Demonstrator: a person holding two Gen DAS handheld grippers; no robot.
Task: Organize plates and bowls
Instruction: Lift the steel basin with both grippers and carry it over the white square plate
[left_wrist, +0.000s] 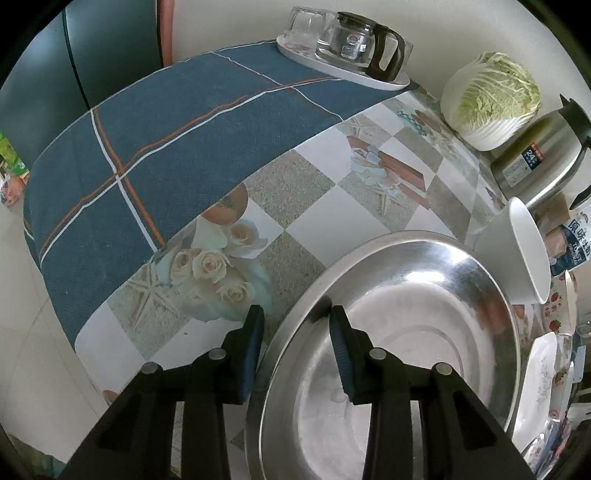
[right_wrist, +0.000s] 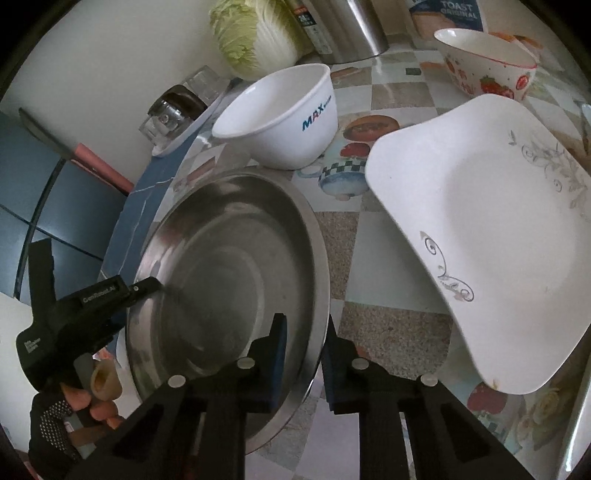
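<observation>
Little of the sorting is done, as far as the views show: every dish sits on its own on the table (right_wrist: 388, 321), nothing stacked. The steel basin (right_wrist: 229, 266) fills the lower middle of the right wrist view. The white MAX bowl (right_wrist: 284, 122) stands just beyond its far rim, the square floral plate (right_wrist: 491, 240) lies to the right, and the strawberry bowl (right_wrist: 487, 62) sits at upper right.

The right gripper (right_wrist: 306, 354) has its jaws narrow, closed on the basin's near rim. In the left wrist view the left gripper (left_wrist: 295, 350) straddles the opposite rim, one finger inside, one outside, with a visible gap, so not yet pinching. Judging by this, a two-handed lift of the basin is being set up; nesting the bowls and placing the plate remain.
</observation>
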